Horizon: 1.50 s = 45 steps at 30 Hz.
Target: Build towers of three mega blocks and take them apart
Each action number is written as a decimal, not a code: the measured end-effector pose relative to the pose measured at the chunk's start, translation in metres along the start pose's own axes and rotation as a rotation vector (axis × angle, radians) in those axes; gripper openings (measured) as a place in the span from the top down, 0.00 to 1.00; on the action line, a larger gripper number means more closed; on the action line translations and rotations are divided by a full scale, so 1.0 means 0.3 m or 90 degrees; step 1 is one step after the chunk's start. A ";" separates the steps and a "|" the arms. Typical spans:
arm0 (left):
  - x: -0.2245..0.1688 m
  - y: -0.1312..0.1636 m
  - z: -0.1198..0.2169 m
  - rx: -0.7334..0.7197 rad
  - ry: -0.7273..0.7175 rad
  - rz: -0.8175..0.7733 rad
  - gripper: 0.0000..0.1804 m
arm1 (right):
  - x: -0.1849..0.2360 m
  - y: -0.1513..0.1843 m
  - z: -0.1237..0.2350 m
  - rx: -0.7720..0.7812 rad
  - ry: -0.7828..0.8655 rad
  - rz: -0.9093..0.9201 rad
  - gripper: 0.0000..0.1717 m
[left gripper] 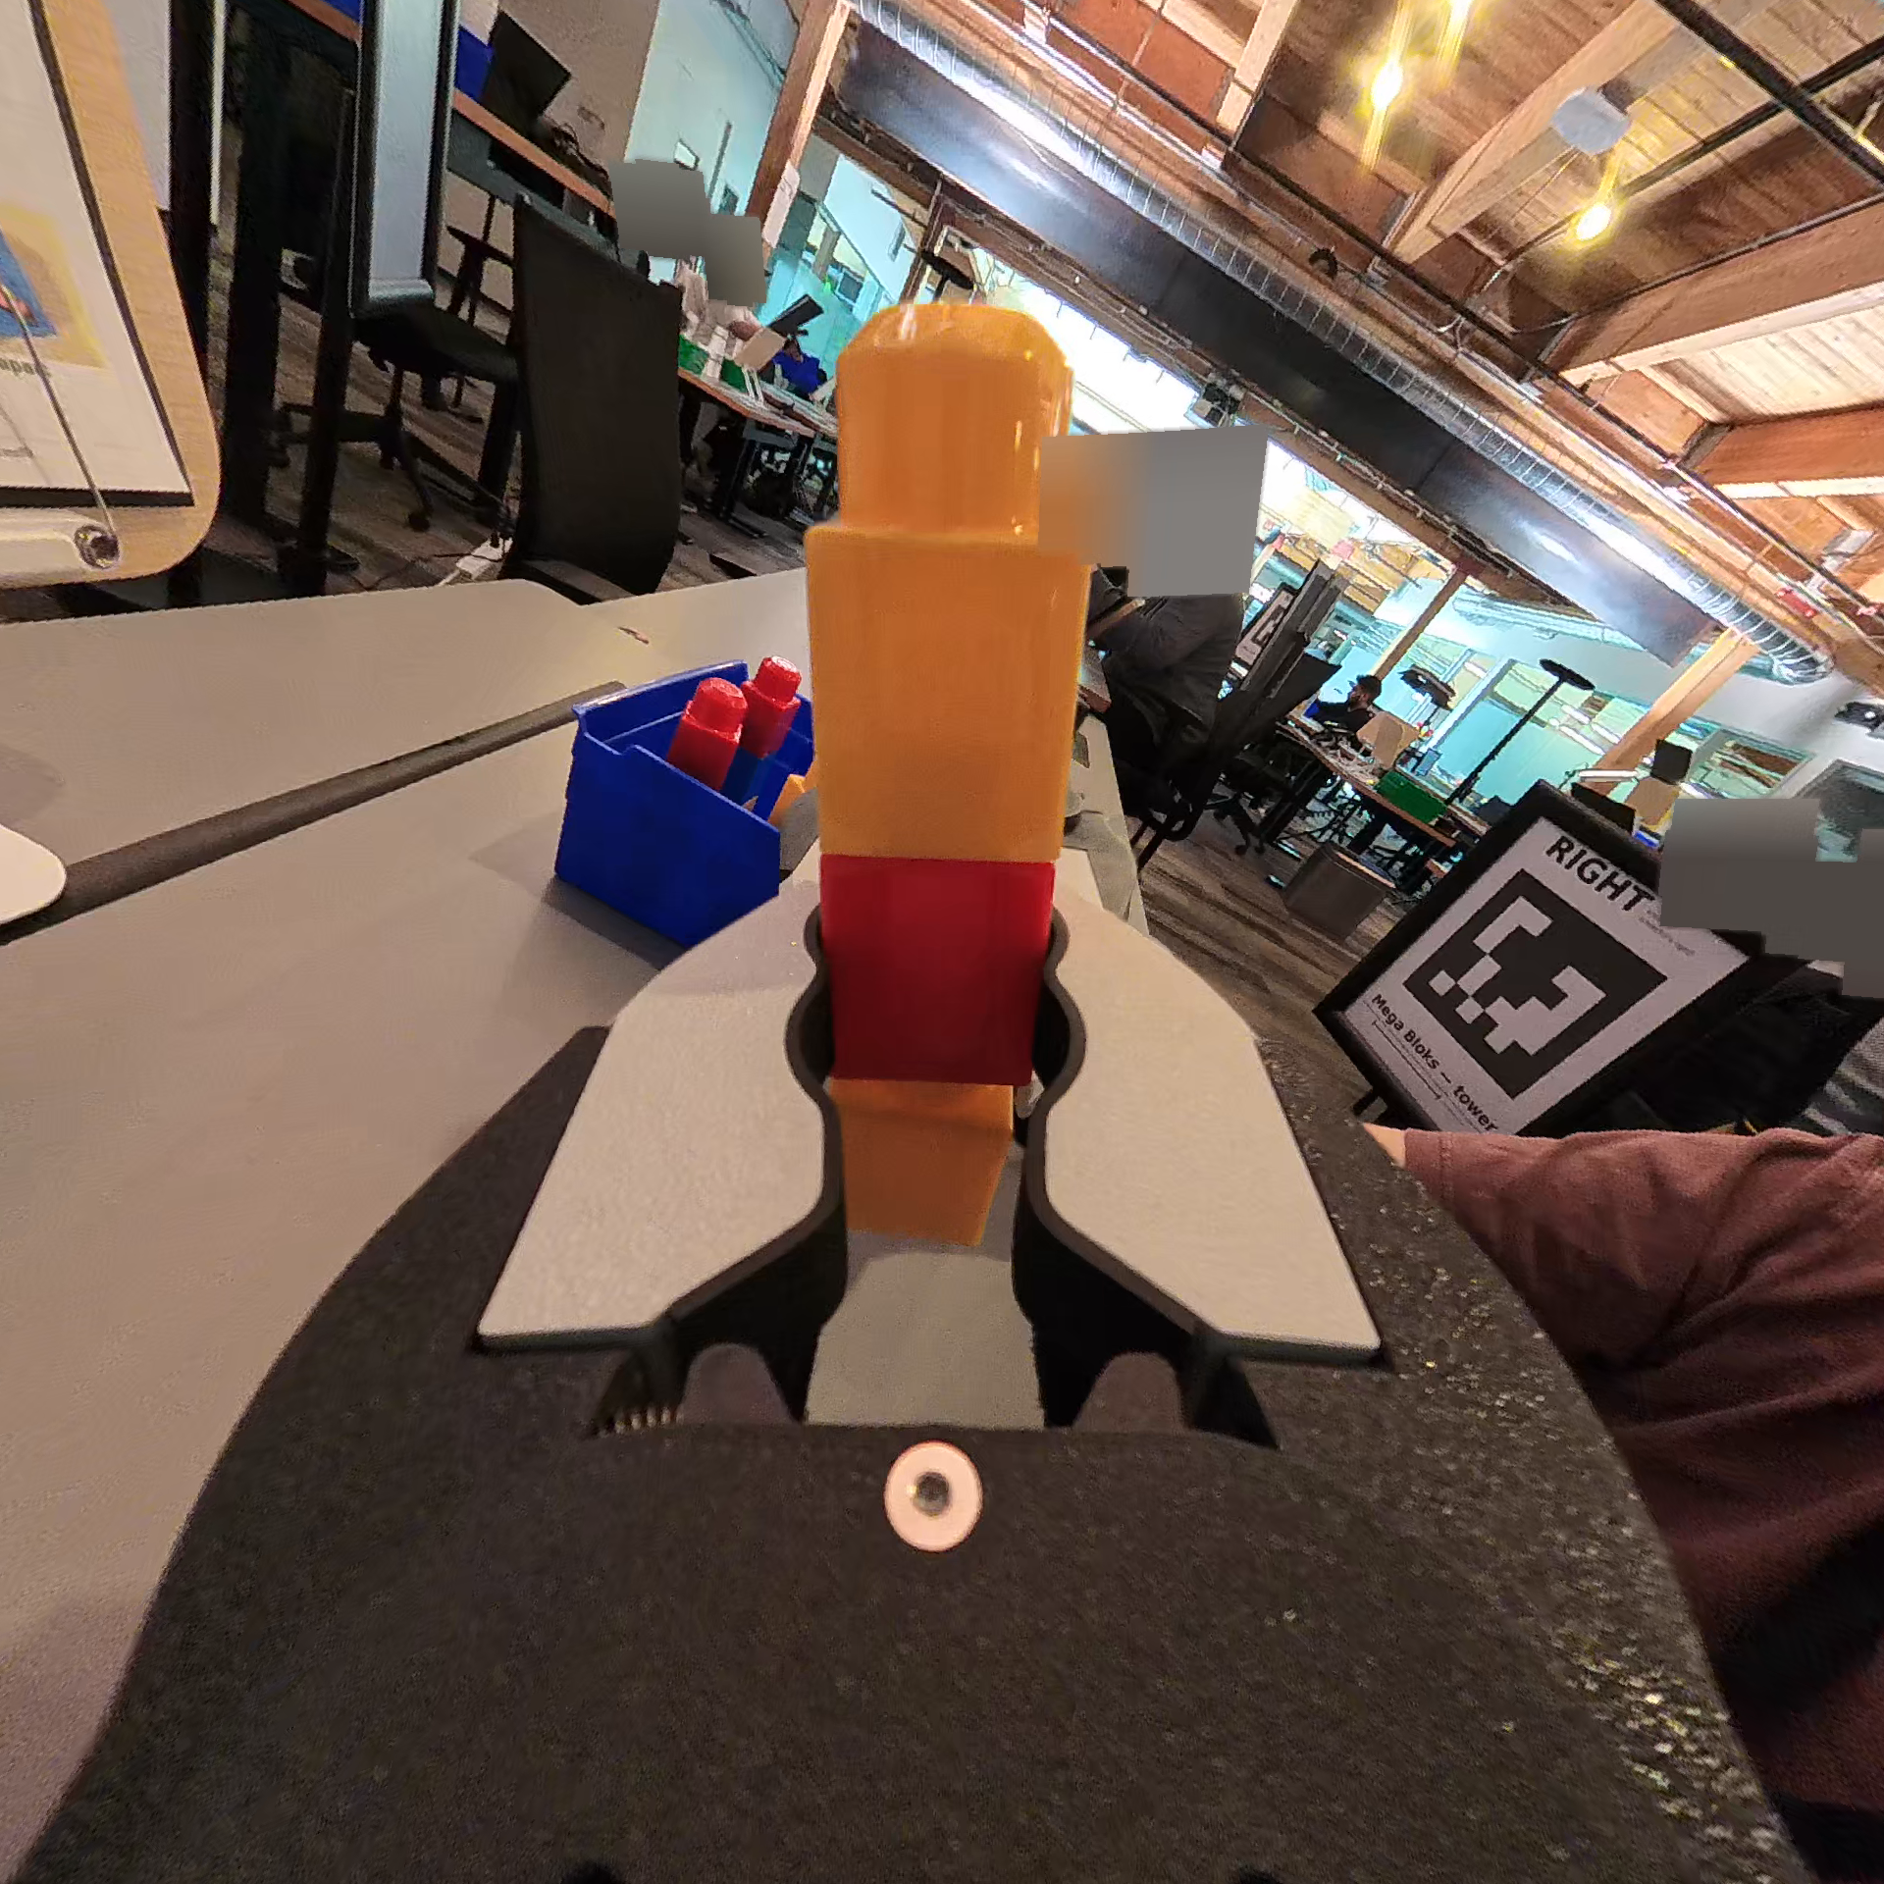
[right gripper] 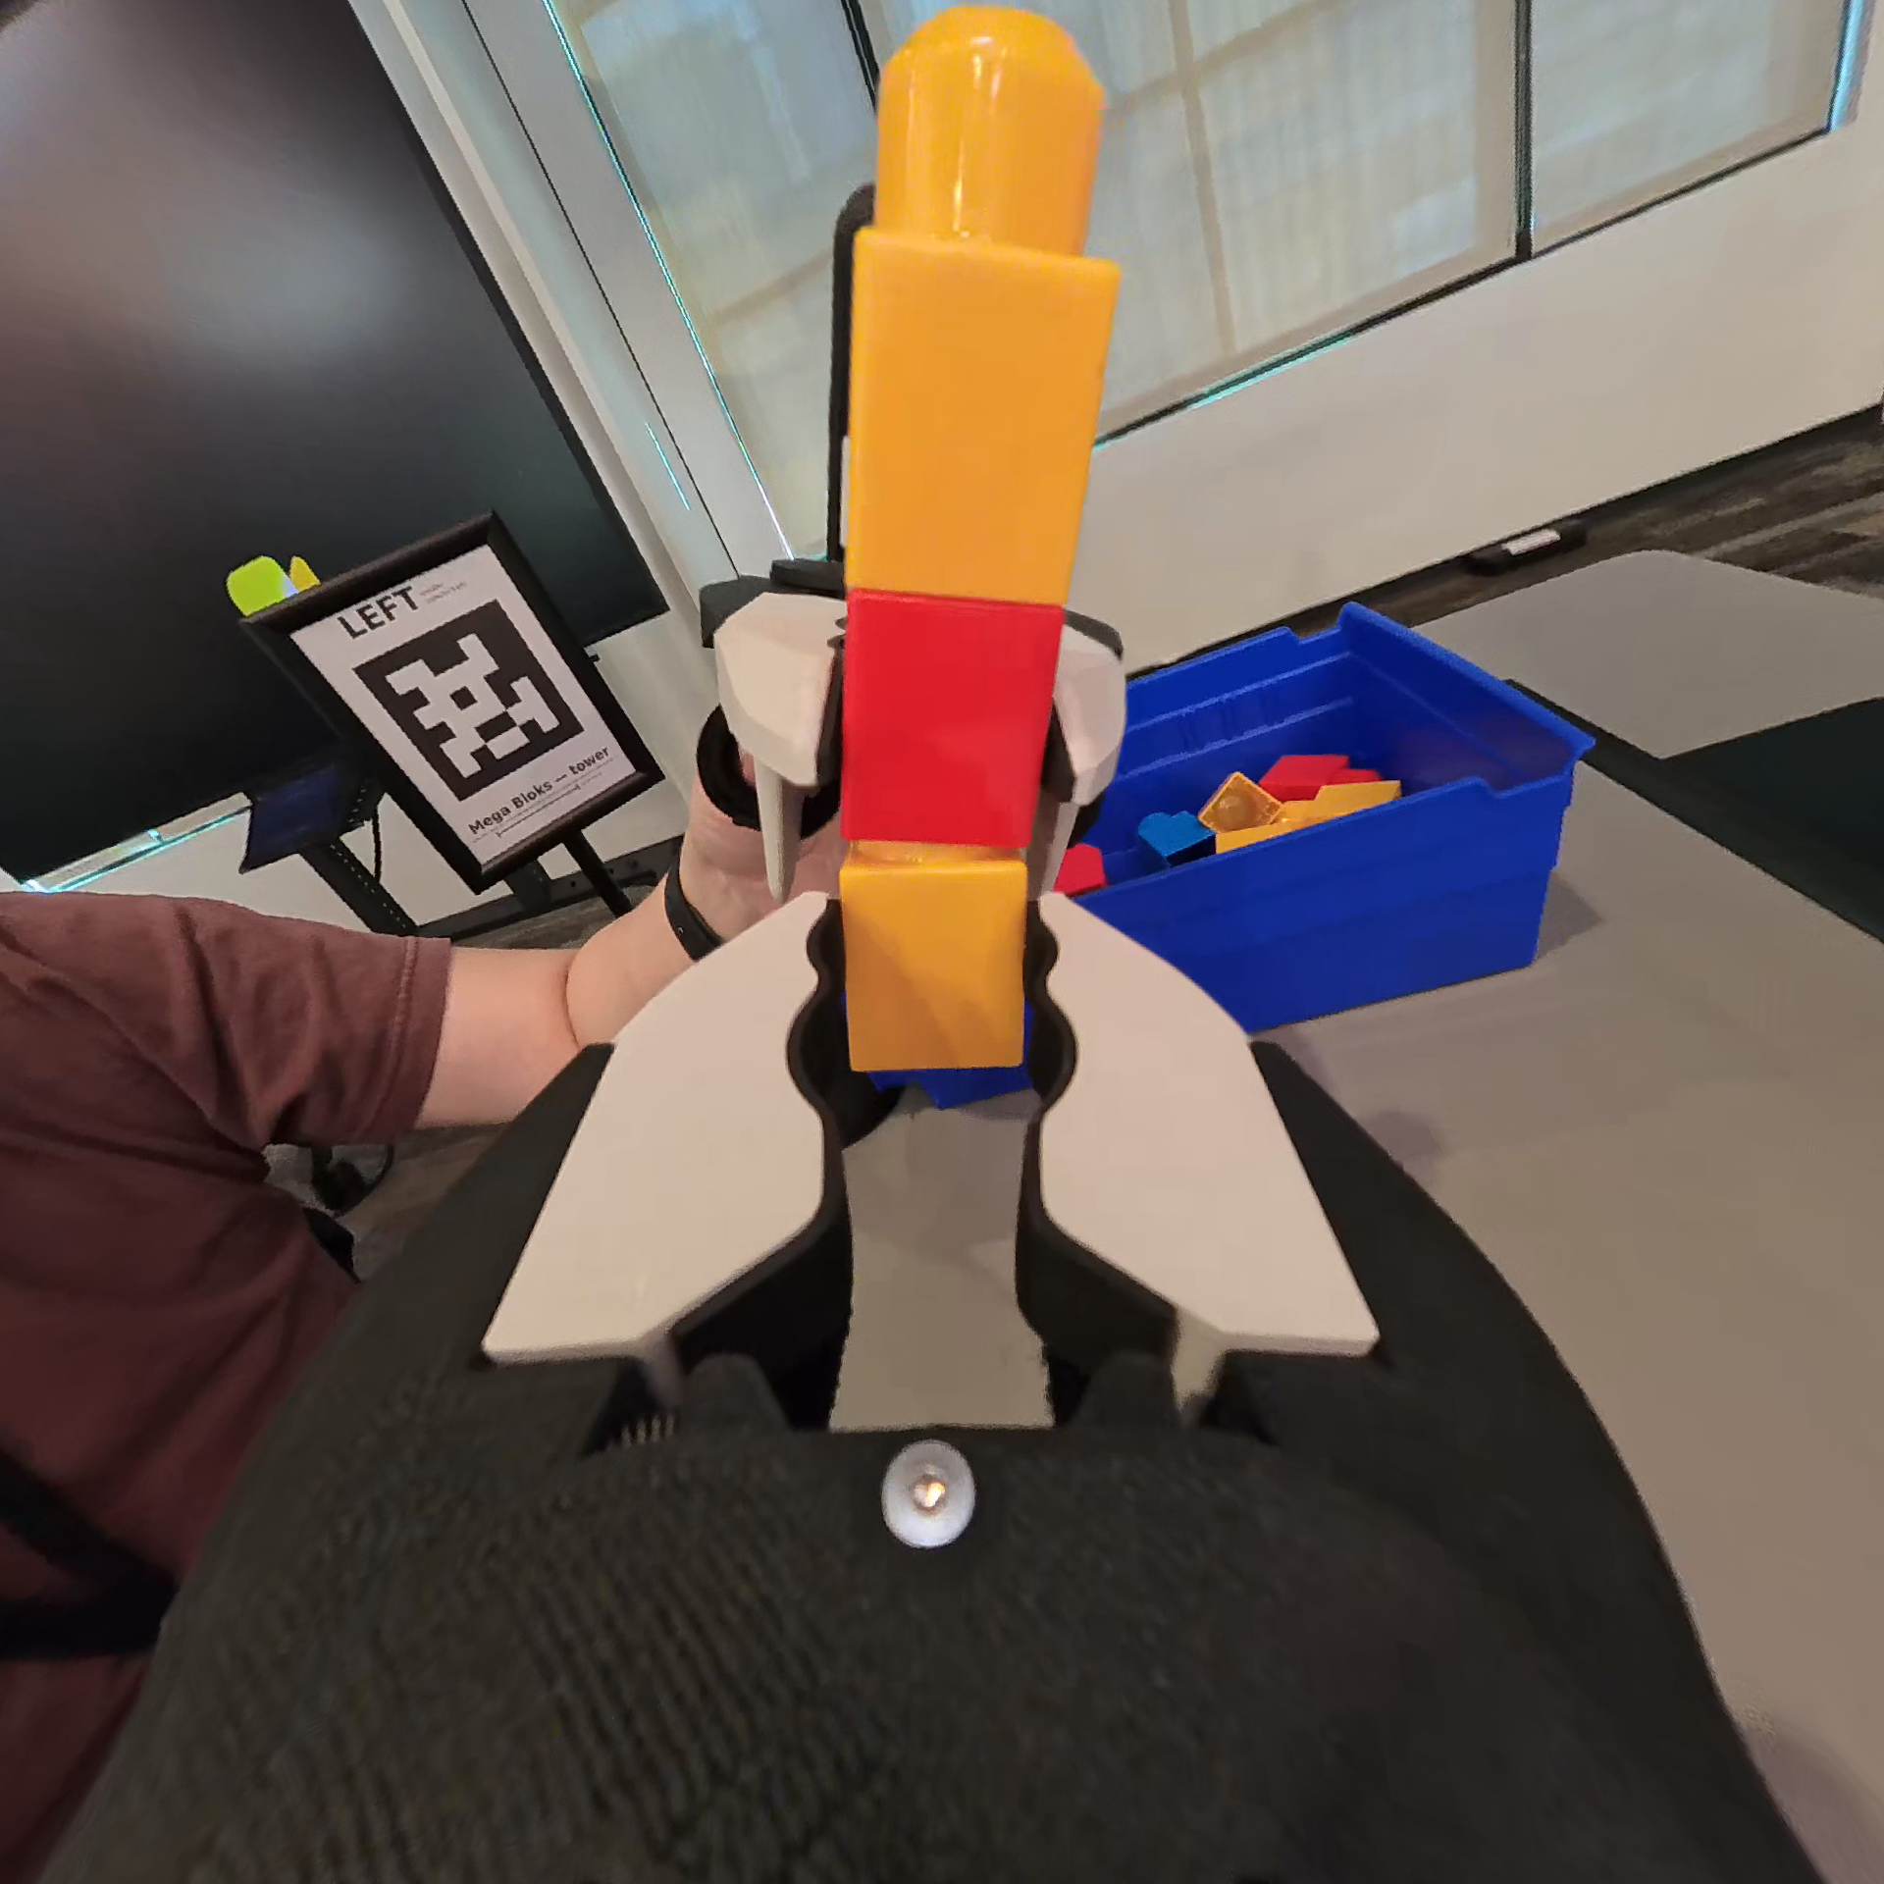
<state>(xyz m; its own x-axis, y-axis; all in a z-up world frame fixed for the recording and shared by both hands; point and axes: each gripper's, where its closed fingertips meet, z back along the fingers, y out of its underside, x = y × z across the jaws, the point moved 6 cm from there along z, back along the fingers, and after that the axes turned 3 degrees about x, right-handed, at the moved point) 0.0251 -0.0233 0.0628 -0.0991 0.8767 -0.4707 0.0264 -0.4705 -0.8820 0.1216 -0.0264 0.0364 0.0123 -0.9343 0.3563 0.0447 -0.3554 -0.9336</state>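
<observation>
A tower of three mega blocks is held in the air between both grippers. Its tall orange top block [left gripper: 943, 693] [right gripper: 974, 408] sits on a red middle block [left gripper: 933, 969] [right gripper: 948, 714]. An orange bottom block [left gripper: 918, 1162] [right gripper: 933, 969] hangs under the red one. My left gripper [left gripper: 933, 958] is shut on the red block; its pale fingers [right gripper: 775, 693] also show in the right wrist view, clamped on both sides of it. My right gripper [right gripper: 930, 948] is shut on the orange bottom block. A thin strip of the bottom block's stud shows under the red block.
A blue bin [left gripper: 663, 846] [right gripper: 1376, 897] with several loose red, blue and orange blocks stands on the grey table [left gripper: 255, 1019] [right gripper: 1529, 1172]. Framed marker signs [left gripper: 1509, 979] [right gripper: 469, 703] stand off the table's sides. A person's arm in a maroon sleeve [right gripper: 204, 1019] reaches in from the left. Both grippers' tips are close together, under 4 cm apart.
</observation>
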 end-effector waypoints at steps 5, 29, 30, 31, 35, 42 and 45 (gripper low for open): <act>-0.004 0.013 -0.016 0.011 0.004 0.007 0.81 | 0.011 0.000 -0.015 0.002 0.012 0.019 0.80; -0.021 0.002 -0.008 0.045 -0.035 -0.081 0.80 | 0.011 -0.006 -0.038 -0.044 -0.004 -0.041 0.79; -0.024 0.000 -0.004 0.047 -0.026 -0.071 0.80 | 0.016 -0.010 -0.038 -0.040 -0.001 -0.021 0.79; -0.027 -0.002 0.000 0.048 -0.015 -0.061 0.80 | 0.021 -0.014 -0.037 -0.036 0.002 0.000 0.79; -0.043 -0.024 0.014 0.018 0.013 -0.031 0.80 | 0.017 -0.021 -0.034 -0.067 0.034 0.017 0.65; -0.030 -0.044 0.042 -0.023 -0.006 -0.034 0.80 | 0.036 0.012 -0.083 -0.028 -0.036 -0.013 0.74; -0.025 -0.037 0.034 -0.013 -0.008 -0.029 0.80 | 0.024 0.019 -0.083 -0.015 -0.010 -0.009 0.79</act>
<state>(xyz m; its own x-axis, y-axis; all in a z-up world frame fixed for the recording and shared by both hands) 0.0153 -0.0257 0.0765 -0.1131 0.8957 -0.4300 0.0411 -0.4281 -0.9028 0.0972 -0.0359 0.0327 0.0283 -0.9289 0.3693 0.0220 -0.3688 -0.9293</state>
